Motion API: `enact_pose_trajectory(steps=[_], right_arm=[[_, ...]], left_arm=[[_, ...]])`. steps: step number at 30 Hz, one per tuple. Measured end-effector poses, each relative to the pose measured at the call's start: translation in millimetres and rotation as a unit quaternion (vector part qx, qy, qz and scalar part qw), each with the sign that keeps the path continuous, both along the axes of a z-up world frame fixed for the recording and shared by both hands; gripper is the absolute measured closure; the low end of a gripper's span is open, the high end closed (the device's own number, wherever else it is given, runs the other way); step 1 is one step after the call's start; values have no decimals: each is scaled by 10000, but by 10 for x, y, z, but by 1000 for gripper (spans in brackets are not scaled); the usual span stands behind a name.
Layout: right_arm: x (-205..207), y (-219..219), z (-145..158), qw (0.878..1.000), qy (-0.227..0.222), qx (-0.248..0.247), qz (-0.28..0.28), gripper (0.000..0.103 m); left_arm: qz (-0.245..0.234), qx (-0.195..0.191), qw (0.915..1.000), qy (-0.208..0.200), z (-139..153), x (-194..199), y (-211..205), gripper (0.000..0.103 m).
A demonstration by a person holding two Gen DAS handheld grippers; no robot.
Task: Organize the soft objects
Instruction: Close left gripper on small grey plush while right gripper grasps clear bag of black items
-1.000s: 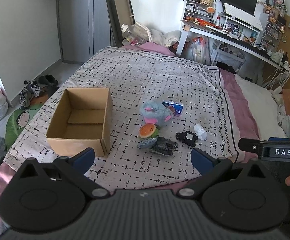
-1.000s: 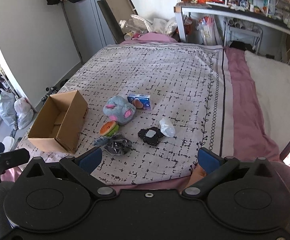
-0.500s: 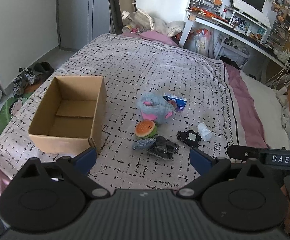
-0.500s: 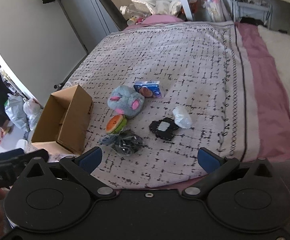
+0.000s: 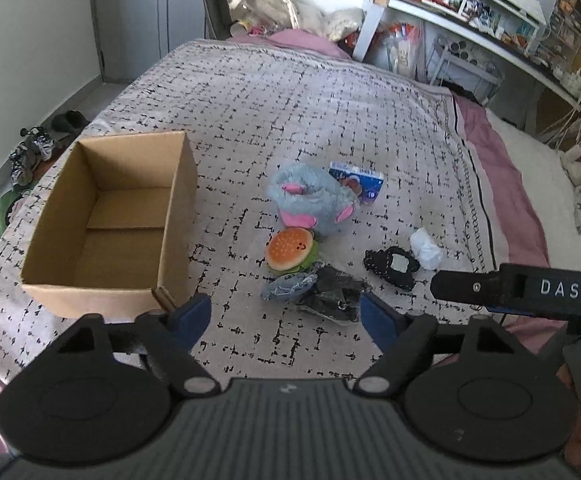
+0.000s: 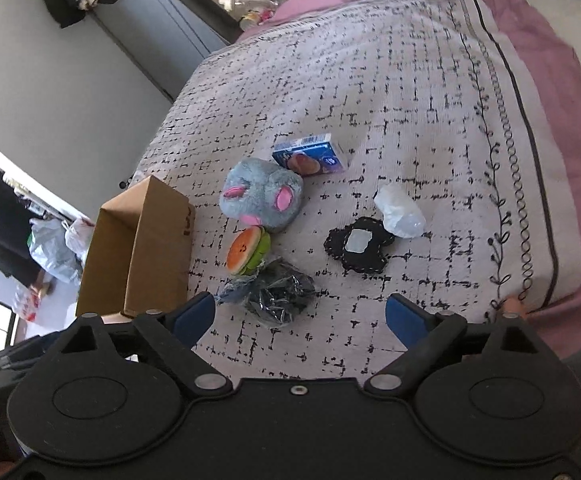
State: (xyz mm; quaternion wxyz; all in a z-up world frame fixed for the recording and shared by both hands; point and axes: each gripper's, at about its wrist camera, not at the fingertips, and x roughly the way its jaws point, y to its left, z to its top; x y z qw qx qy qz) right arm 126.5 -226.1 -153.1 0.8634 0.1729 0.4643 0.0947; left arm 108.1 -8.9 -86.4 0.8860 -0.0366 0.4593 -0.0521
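Note:
An open cardboard box [image 5: 106,224] [image 6: 142,248] stands empty on the bed's left side. Right of it lie a grey plush mouse [image 5: 310,200] [image 6: 262,198], a burger plush [image 5: 290,250] [image 6: 246,250], a dark crumpled bag with a denim scrap [image 5: 326,292] [image 6: 278,294], a black pouch [image 5: 390,266] [image 6: 356,246], a clear wrapped bundle [image 5: 426,244] [image 6: 400,210] and a blue carton [image 5: 356,182] [image 6: 310,156]. My left gripper [image 5: 286,320] is open and empty, above the bed's near edge. My right gripper [image 6: 300,316] is open and empty, just short of the dark bag.
The patterned bedspread [image 5: 290,100] covers the bed, with a pink sheet [image 5: 502,184] at its right. A cluttered white desk [image 5: 470,12] stands beyond. Shoes [image 5: 30,148] and bags [image 6: 54,248] lie on the floor left of the bed. The right gripper's body [image 5: 530,290] shows at right.
Both grippers have moved forward and lower toward the pile of objects, which now looks larger. The objects and box have not moved. Both grippers stay open.

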Motion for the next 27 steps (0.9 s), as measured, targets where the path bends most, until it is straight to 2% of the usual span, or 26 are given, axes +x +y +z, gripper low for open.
enact_pose_trajectory(steps=[5,7,13,27], right_arm=[[100,24,-175,9995,199,213,-88,19],[144,35,-246,9989,315,321,-111,25],[270,-19,-371,9951,515,773,-340,32],[575,20,-744,9841,1229,1152,-559,38]], left_arm=[[-97,-29,9999,108,-132,142,17,30],[-122,-37,9998,145,-187,195,17,33],[-165,-132,9994,280,-358,369,36,38],[-395,-300,9968,626,-796,741,-31,39]])
